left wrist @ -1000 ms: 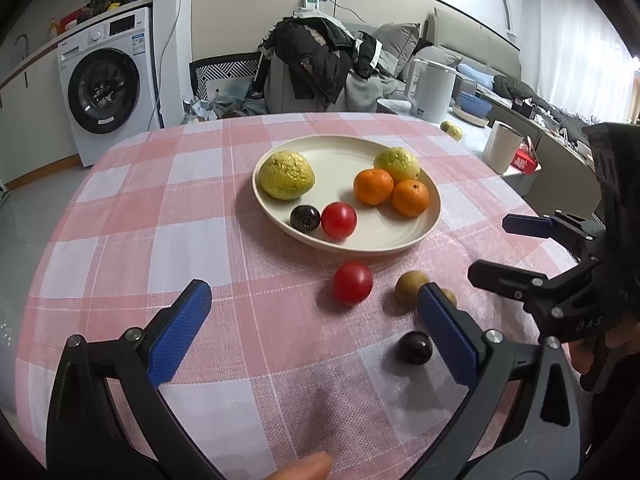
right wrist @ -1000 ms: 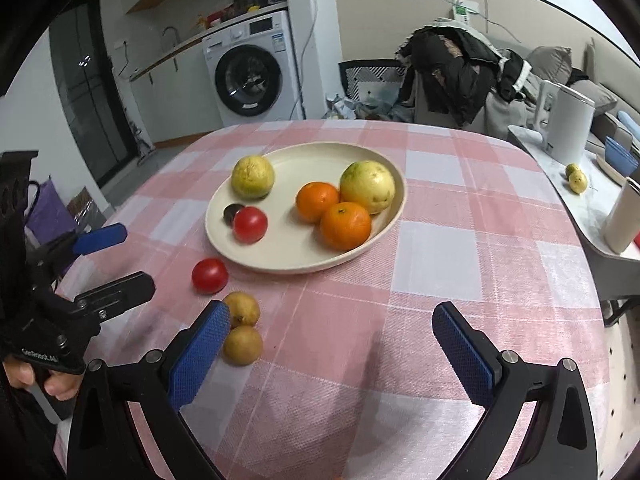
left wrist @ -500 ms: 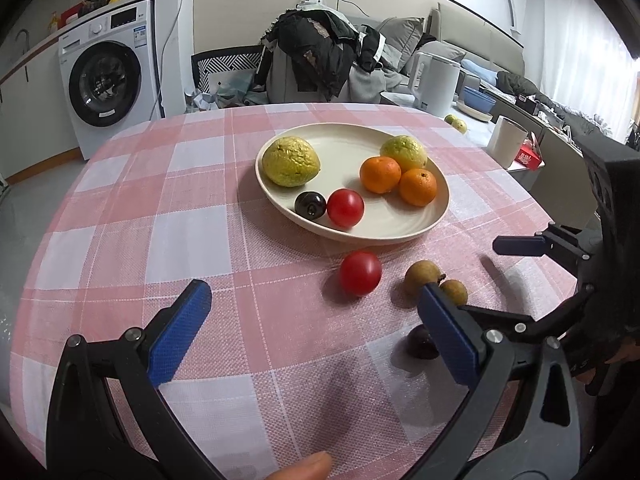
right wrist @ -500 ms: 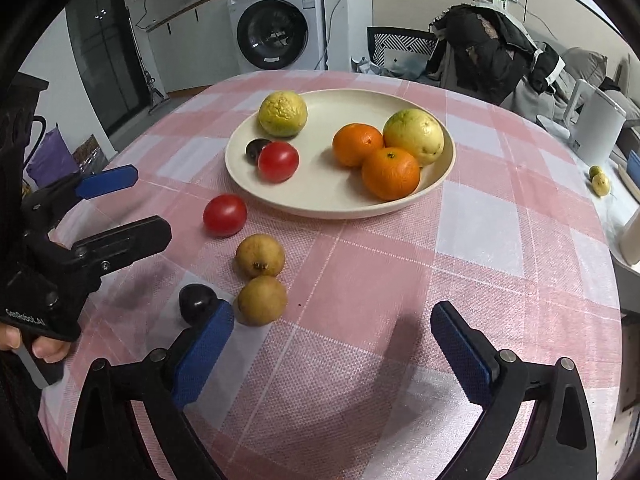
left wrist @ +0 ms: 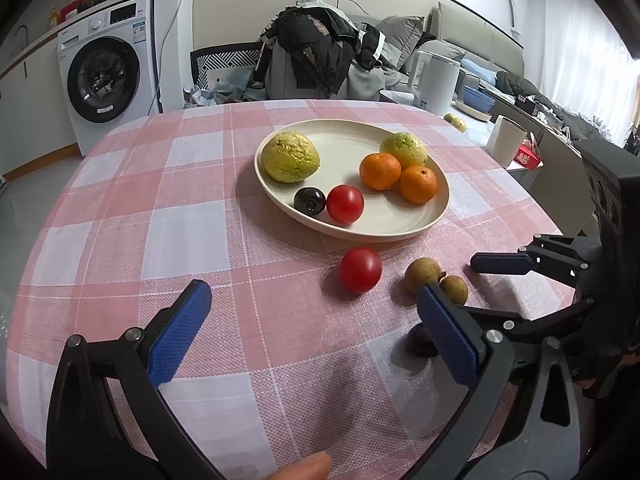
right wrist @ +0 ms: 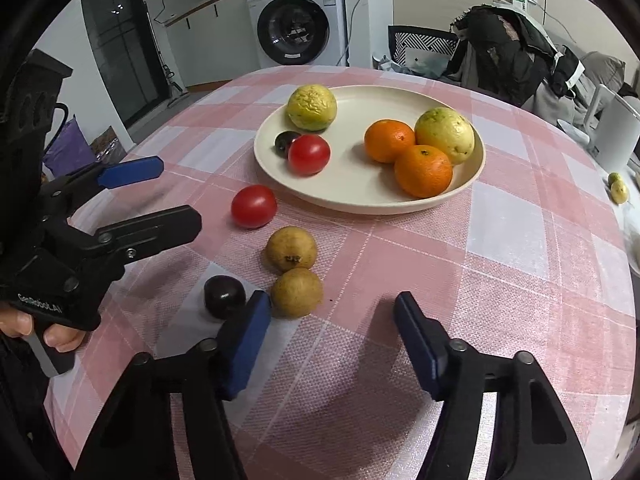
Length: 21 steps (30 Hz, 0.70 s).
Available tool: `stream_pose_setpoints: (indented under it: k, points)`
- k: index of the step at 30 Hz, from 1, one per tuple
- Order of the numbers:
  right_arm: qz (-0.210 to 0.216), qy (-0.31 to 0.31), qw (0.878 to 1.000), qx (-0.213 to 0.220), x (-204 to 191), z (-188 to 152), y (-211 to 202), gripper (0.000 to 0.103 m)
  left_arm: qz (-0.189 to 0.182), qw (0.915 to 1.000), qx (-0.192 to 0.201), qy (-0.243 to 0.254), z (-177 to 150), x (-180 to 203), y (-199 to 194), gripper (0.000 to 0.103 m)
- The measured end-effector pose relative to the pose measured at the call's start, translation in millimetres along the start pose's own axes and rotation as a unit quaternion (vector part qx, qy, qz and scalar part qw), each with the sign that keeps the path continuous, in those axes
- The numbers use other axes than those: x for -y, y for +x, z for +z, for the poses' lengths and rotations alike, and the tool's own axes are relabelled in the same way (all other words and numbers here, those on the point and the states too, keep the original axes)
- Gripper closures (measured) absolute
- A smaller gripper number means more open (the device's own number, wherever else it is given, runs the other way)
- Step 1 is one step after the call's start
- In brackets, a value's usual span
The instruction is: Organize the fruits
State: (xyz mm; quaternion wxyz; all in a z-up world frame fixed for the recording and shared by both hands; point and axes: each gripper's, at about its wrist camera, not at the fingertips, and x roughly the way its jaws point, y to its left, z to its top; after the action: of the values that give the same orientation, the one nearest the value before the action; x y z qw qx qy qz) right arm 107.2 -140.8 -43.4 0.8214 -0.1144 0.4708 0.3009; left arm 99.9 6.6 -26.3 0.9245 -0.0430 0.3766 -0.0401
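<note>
A cream plate is sitting on the counter, which is wearing a pink and white checked cloth. On the plate, two wrinkled yellow-green guavas are lying at opposite sides, two oranges are touching each other beside the far guava, and a shiny red tomato is resting against a dark plum.

Off the plate, on its near side, a second tomato is lying alone on the cloth. Nearer than that tomato, two dull brown round fruits are sitting side by side, touching, and a second dark plum is lying just beside them.

The right claw is closing, with nothing between its blue pads; its left pad is standing between the loose plum and the nearer brown fruit. The left claw is hanging wide and empty over bare cloth on the near side of the plate, beside the loose tomato.
</note>
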Motion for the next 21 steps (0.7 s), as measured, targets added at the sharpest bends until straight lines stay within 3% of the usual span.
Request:
stream_pose_setpoints:
  k: [6,11,21]
  points:
    - [0.003,-0.014,1.0,0.005,-5.6,-1.8,-1.1,0.051,-0.001,1.0,-0.002,0.001,-0.2,0.9,0.5,0.001]
    - [0.008,-0.021,1.0,0.015,-8.7,-1.3,-2.6,0.073,-0.002,1.0,-0.003,0.0,-0.1,0.9,0.5,0.001]
    - [0.017,-0.031,0.999,0.032,-10.7,1.1,-7.6,0.076,-0.006,1.0,-0.004,0.003,0.5,3.1,0.1,0.001]
